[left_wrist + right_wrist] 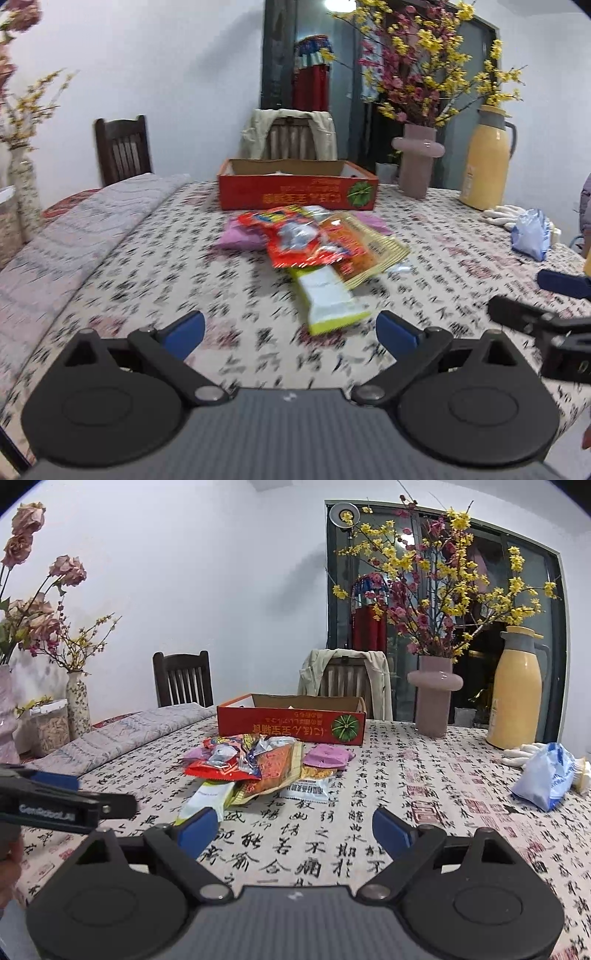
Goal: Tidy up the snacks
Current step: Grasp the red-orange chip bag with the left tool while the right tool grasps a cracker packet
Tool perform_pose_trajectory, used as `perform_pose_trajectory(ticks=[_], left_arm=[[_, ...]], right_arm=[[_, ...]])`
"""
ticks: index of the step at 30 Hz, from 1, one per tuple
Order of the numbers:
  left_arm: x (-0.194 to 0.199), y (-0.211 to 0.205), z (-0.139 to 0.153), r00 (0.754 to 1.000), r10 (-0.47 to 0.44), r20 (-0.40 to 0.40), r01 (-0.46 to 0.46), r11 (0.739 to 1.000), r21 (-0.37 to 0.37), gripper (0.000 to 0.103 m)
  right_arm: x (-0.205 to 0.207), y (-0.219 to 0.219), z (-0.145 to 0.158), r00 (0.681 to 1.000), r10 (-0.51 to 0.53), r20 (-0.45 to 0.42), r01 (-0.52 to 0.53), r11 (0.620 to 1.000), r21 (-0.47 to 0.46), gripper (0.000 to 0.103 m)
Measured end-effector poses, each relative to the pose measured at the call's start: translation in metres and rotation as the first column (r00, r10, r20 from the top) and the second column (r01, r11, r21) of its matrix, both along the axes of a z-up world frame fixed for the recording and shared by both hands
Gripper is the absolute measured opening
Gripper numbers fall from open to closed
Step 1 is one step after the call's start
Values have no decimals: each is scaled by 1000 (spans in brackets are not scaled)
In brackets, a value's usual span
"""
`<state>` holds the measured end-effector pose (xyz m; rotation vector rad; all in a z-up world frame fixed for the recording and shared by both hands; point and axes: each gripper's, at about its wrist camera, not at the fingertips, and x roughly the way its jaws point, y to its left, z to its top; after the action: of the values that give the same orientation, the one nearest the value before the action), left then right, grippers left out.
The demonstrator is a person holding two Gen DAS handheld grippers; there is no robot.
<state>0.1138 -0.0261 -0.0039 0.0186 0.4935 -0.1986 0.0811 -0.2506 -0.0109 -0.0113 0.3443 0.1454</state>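
A pile of snack packets (314, 243) lies mid-table in front of an open red cardboard box (295, 192): a red packet (299, 240) on top, an orange-yellow one (362, 254), a white and lime one (328, 299) nearest, purple ones behind. The pile (255, 764) and the box (291, 723) also show in the right wrist view. My left gripper (291, 332) is open and empty, just short of the white and lime packet. My right gripper (295, 830) is open and empty, above the tablecloth to the right of the pile.
A pink vase of flowers (436, 694), a yellow thermos (517, 694), white gloves (524, 755) and a blue-white bag (546, 779) stand at the right. A folded quilt (85, 236) and vases (77, 705) lie at the left. Two chairs (184, 679) stand behind the table.
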Motion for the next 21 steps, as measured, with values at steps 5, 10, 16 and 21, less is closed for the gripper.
perform_pose_trajectory(ticks=[5, 10, 16, 21], left_arm=[[44, -6, 13, 999, -39, -19, 39, 999, -29, 101], [112, -20, 21, 998, -45, -48, 44, 999, -5, 101], [207, -44, 2, 989, 14, -150, -6, 999, 54, 101], [238, -43, -14, 979, 29, -200, -21, 999, 44, 69]], right_arm=[[28, -2, 6, 1000, 14, -2, -14, 1000, 9, 88], [70, -2, 6, 999, 15, -43, -14, 1000, 8, 83], [117, -16, 1, 994, -23, -107, 26, 999, 30, 79], [156, -37, -5, 982, -50, -182, 61, 997, 55, 74]])
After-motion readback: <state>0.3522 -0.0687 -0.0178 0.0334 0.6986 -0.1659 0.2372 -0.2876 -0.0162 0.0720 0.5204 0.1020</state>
